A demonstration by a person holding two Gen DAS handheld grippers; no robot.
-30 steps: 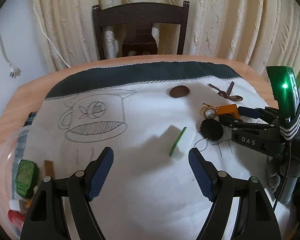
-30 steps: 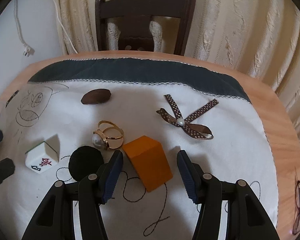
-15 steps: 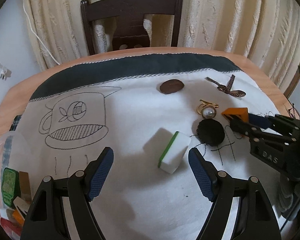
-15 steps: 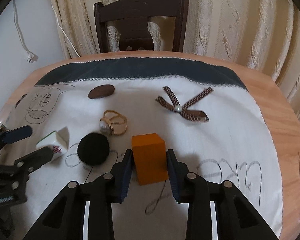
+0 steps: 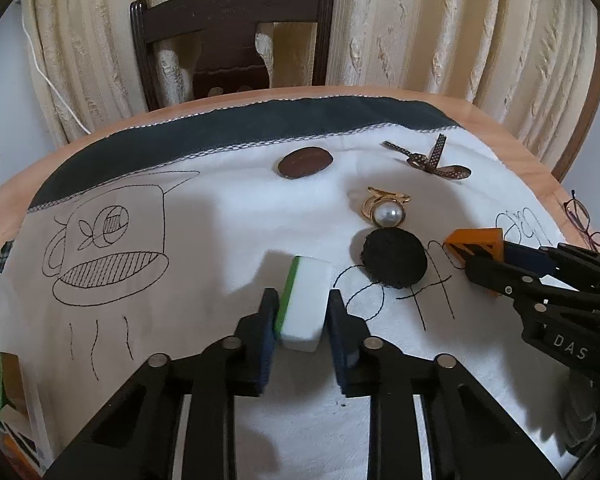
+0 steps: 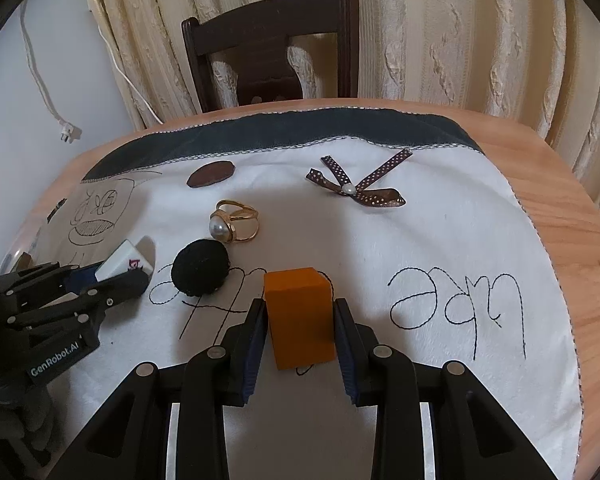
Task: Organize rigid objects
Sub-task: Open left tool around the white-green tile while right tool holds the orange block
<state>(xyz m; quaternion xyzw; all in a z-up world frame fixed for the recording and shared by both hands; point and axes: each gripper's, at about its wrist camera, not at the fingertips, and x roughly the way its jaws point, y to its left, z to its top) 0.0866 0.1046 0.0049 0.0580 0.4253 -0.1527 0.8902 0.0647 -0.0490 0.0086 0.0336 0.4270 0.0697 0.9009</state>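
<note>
The step in hand appears to be a double pick: each gripper takes one rigid piece off the white cloth (image 6: 440,240) for sorting. A clear container (image 5: 4,360) at the near left edge of the cloth, holding small pieces already, is the likely destination.

Procedure, as judged from the present layout:
- Lift both pieces straight up before any sideways travel. The black round pad (image 5: 394,258) lies between the two grippers, and a low sweep can drag it or the pearl ring (image 5: 386,210) just beyond it.
- Keep the pads square on opposite flat faces; a skewed hold lets a hard, smooth piece pivot.
- Move one gripper at a time past the black round pad, since the two grippers are close together there.

Left gripper (image 5: 303,312): the jaws are drawn in and pinch the white tile with a green back (image 5: 304,304), just left of the black round pad.

Right gripper (image 6: 300,316): the jaws are drawn in and both pads touch the sides of the orange block (image 6: 300,312), just right of the black round pad. Whether either piece is clear of the cloth cannot be told
</note>
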